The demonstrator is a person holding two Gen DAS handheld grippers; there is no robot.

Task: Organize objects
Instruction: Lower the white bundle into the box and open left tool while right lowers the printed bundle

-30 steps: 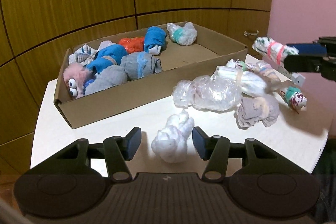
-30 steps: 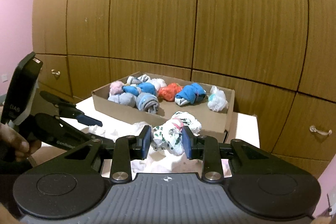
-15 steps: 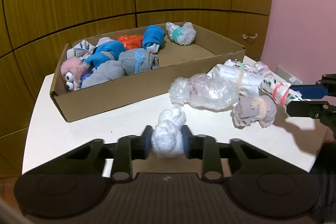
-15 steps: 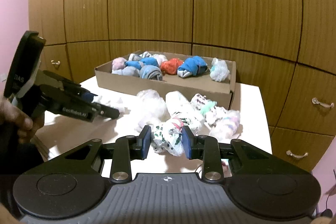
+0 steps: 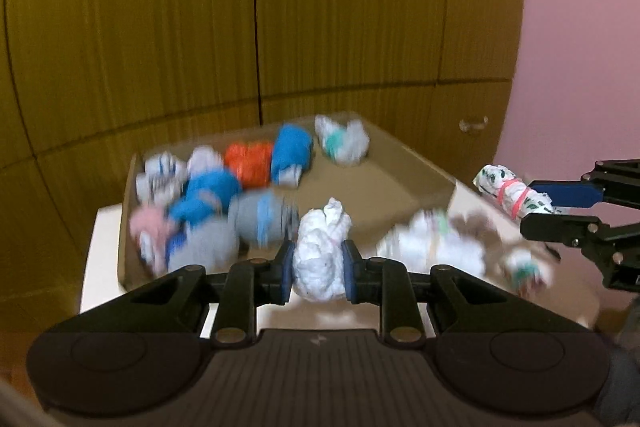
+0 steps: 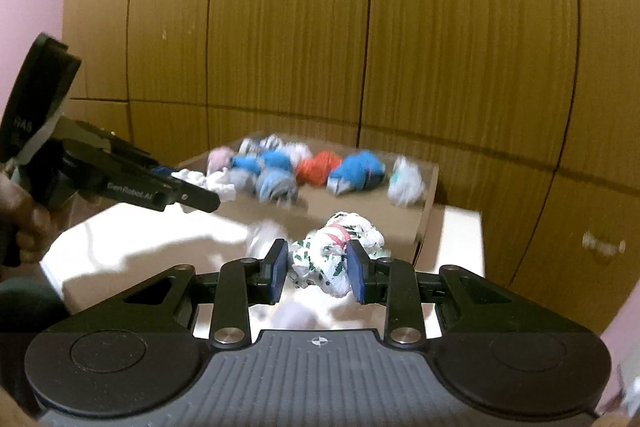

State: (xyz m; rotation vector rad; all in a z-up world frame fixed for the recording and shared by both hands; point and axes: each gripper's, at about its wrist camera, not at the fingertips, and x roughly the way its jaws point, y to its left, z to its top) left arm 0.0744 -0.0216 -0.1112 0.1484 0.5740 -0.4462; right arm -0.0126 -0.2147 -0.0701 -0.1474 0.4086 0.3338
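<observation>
The left gripper (image 5: 319, 270) is squeezing a white bundle (image 5: 320, 259) between its fingers (image 5: 285, 273), across its soft, light middle. The right gripper (image 6: 319, 269) is pinching a banded patterned bundle (image 6: 335, 253). Beyond both fingers sits the cardboard box (image 5: 384, 187).

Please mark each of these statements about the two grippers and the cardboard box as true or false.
1. The left gripper is shut on a white bundle. True.
2. The right gripper is empty. False: it is shut on a green-patterned bundle with a pink band.
3. The cardboard box is empty. False: rolled bundles lie inside.
4. An orange bundle lies in the box. True.
</observation>
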